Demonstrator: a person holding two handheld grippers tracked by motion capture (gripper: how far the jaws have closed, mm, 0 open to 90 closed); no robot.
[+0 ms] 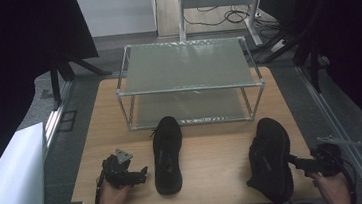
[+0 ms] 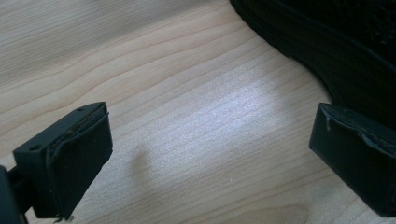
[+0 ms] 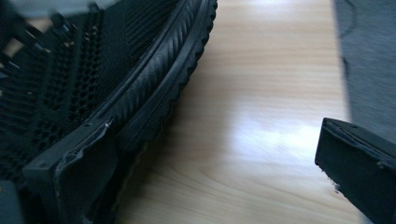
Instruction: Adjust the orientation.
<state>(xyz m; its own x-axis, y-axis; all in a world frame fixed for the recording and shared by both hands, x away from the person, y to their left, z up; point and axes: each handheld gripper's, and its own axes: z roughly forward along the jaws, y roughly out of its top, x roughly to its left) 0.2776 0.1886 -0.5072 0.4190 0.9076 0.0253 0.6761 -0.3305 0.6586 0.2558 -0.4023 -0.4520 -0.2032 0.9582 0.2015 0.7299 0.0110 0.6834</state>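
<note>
Two black mesh sneakers lay on the wooden surface [image 1: 209, 154] in front of a two-tier metal rack [image 1: 189, 81]. The left sneaker [image 1: 167, 153] lay near the middle, toe toward the rack; the right sneaker [image 1: 270, 158] lay near the right edge. The left hand-held gripper [image 1: 143, 173] sat just beside the left sneaker's heel end, jaws spread and holding nothing. The right hand-held gripper [image 1: 295, 161] was at the right sneaker's outer side, jaws also spread, with nothing pinched.

The step in hand looked like taking hold of each sneaker, probably to set it on the rack. To do it well, each gripper should bring one jaw inside the collar and the other outside, then close on the firm heel wall rather than on soft mesh, so the shoe would not sag or twist when lifted.

The left gripper view showed the left sneaker's sole edge [image 2: 327, 51] just beyond one jaw and bare wood between the jaws. The right gripper view showed the ribbed sole [image 3: 173, 70] of the right sneaker touching or nearly touching one jaw. The high view alone showed the rack and both shoes' directions.
</note>
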